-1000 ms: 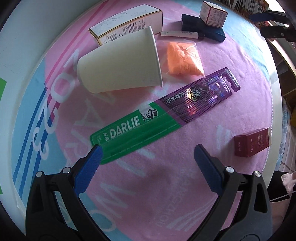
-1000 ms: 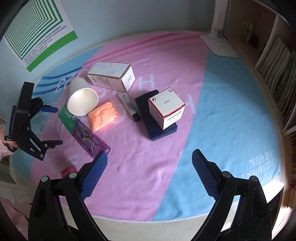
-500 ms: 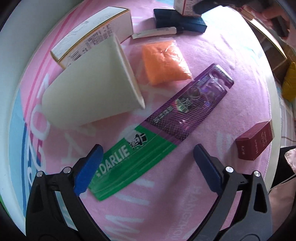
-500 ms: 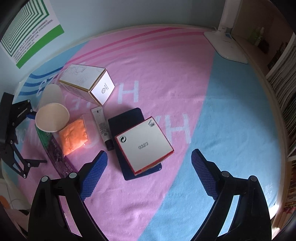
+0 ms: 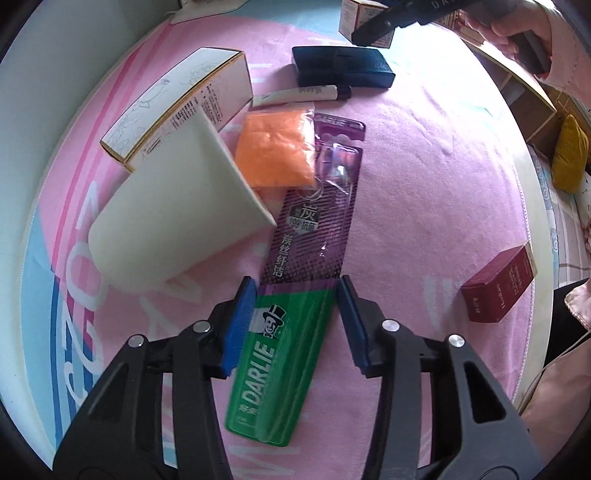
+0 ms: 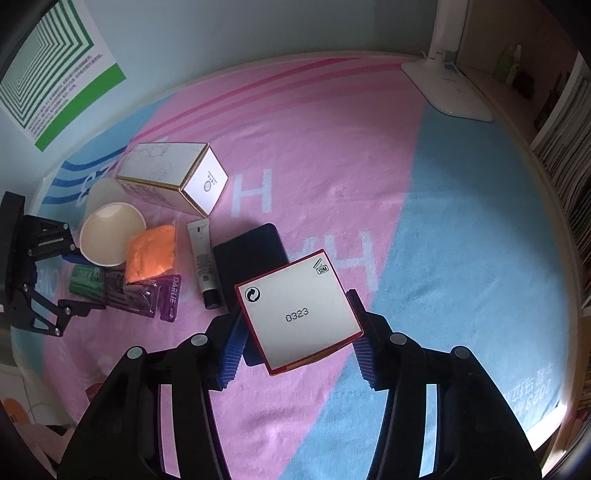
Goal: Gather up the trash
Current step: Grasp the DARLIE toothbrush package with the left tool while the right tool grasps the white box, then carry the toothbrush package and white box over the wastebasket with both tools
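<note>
A green and purple toothbrush pack [image 5: 291, 332] lies flat on the pink cloth [image 5: 424, 184]. My left gripper [image 5: 295, 284] points down over its green end; the jaws are closing and the blue pads [image 5: 240, 321] touch both long edges of the pack. From the right wrist view the left gripper [image 6: 77, 282] straddles that pack [image 6: 147, 295] at the far left. My right gripper [image 6: 295, 314] is closing on a white box with red edges [image 6: 299, 310] marked 0323; both pads press its sides. The box rests over a dark blue case [image 6: 255, 251].
Beside the pack lie a tipped paper cup [image 5: 173, 221], an orange bag [image 5: 277, 151], a long white carton [image 5: 177, 107], a small tube [image 5: 299, 94] and a dark red box [image 5: 498, 284]. A lamp base [image 6: 447, 88] stands at the back right. A person's hand [image 5: 517, 33] holds the right gripper.
Both grippers have closed from wide open. The left one turned and moved over the pack's green end. The right one came down around the white box.
</note>
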A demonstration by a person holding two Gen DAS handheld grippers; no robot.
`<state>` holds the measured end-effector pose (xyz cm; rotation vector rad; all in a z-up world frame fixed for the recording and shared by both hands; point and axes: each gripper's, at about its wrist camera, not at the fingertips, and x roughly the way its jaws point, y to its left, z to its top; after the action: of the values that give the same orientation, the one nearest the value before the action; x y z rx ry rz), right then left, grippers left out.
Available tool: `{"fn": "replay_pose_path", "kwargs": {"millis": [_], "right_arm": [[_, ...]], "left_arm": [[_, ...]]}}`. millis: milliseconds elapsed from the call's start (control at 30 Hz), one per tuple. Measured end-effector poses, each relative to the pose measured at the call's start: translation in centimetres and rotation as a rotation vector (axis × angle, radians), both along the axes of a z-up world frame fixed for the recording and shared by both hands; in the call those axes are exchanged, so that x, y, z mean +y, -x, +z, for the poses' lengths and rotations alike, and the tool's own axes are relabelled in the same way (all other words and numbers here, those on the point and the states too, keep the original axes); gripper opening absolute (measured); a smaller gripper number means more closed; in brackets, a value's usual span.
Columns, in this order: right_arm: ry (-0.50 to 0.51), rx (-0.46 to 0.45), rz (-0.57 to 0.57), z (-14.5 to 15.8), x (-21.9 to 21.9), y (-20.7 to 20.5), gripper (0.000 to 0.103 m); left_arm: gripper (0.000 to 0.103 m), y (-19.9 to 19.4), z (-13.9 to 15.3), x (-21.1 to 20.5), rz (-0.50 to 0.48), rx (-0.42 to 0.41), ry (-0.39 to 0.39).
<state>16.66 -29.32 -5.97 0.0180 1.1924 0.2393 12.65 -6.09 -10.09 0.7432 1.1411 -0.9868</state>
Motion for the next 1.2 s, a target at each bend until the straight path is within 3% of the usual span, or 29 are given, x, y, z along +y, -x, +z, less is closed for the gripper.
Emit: {"fn": "replay_pose_path", "kwargs": {"millis": [433,700,1033,1200], "right_arm": [[-0.021,-0.062,-0.045,3.5,-0.8,3.4,0.051],[-0.046,-0.089,-0.088,4.9,-1.9,7.0,0.051],[-0.065,-0.116,-0.181,5.6,-5.2,13.7,0.051],[-0.075,-0.116,-0.254,5.6,-7.5,18.2,0.051]], "left_arm": [[0.041,3.6,2.6,0.3,0.019,0.015,0.039],[0.041,5.0,4.6,0.4,0.015,-0.03,0.052],[0.041,7.5,6.7,-3.2,-0.036,-0.052,0.077],[0.041,9.3,7.1,-6.9,-0.099,-0.055,0.096]]}}
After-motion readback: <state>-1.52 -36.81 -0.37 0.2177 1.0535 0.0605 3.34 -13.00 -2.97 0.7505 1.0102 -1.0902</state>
